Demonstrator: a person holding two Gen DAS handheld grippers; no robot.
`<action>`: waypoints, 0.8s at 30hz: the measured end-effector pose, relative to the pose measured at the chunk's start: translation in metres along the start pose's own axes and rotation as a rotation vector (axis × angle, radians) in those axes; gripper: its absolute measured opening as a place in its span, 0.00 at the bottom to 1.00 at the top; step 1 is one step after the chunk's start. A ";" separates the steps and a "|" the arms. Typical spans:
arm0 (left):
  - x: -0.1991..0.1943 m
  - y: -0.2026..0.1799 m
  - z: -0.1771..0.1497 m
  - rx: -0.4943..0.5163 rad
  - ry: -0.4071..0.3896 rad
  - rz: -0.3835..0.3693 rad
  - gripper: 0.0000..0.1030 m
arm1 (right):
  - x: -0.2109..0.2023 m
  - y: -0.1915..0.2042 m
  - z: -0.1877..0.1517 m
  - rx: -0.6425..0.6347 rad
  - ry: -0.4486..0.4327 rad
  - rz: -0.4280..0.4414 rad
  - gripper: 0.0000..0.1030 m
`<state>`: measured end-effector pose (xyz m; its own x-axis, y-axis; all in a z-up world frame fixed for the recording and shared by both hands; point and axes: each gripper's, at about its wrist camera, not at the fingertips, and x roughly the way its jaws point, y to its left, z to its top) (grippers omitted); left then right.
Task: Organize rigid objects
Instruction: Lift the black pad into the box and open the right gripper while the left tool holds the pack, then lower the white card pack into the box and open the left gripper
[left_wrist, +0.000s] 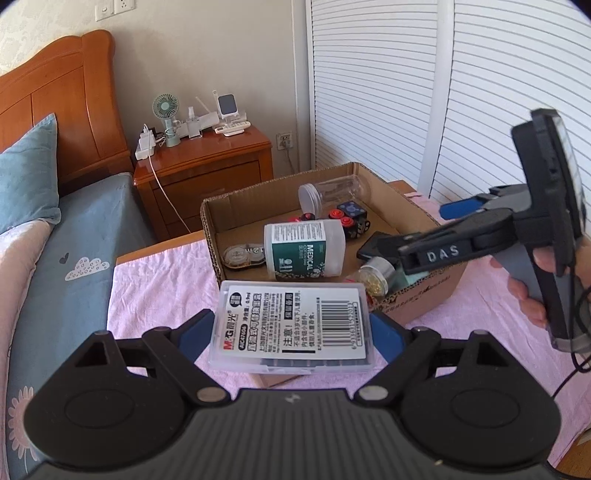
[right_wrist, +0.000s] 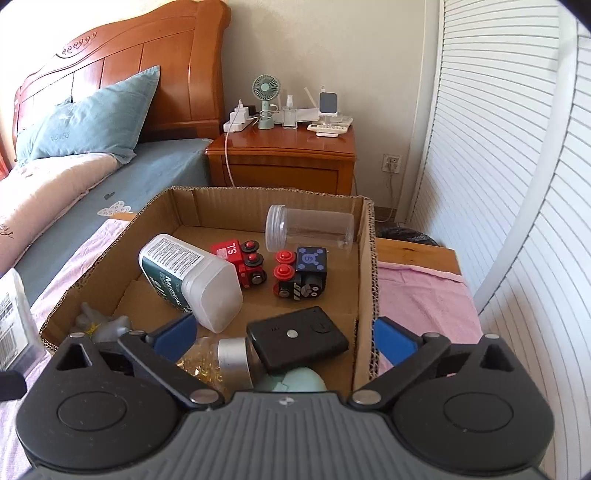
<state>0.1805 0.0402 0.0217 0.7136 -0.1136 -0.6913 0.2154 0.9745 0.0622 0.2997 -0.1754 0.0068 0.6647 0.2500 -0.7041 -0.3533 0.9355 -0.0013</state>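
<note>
The left gripper (left_wrist: 291, 330) has its jaws closed on a clear plastic case (left_wrist: 291, 325) with a printed label and barcode. The blue pads press its two short ends, so the case's long axis runs across from pad to pad, flat face up, and it is held level above the pink cloth (left_wrist: 159, 284) that covers the surface, just before the near wall of the cardboard box (left_wrist: 424, 291).

The right gripper (right_wrist: 284, 338) stands with jaws wide apart and nothing between the pads. It hangs over the near right corner of the box; one pad is inside, the other just outside the right wall. Below it lie a flat black device (right_wrist: 297, 339), a small silver-capped jar (right_wrist: 221, 360) with gold bits inside, lying on its side, and a pale green object (right_wrist: 291, 382).

Farther in, a white bottle (right_wrist: 192, 280) with a green label lies on its side, its long axis slanting from far left to near right, base towards the right wrist camera. Beside it sit a red toy engine (right_wrist: 242, 262) and a black toy engine (right_wrist: 301, 273). A clear jar (right_wrist: 310, 230) lies along the far wall, its mouth to the left. A tape roller (left_wrist: 242, 254) rests in the left corner.

Beyond the box are a wooden nightstand (right_wrist: 280, 158) and the bed (right_wrist: 74, 192).
</note>
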 end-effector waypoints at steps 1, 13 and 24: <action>0.002 0.001 0.005 0.002 -0.003 0.001 0.86 | -0.005 0.000 -0.001 -0.002 0.005 -0.013 1.00; 0.063 0.003 0.091 -0.018 0.010 -0.015 0.86 | -0.063 0.010 -0.032 -0.016 0.046 -0.066 1.00; 0.143 0.015 0.107 -0.130 0.096 0.040 0.87 | -0.080 0.012 -0.043 0.029 0.054 -0.047 1.00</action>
<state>0.3572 0.0182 0.0005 0.6516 -0.0610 -0.7561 0.0957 0.9954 0.0021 0.2139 -0.1955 0.0329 0.6429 0.1929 -0.7413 -0.3033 0.9528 -0.0151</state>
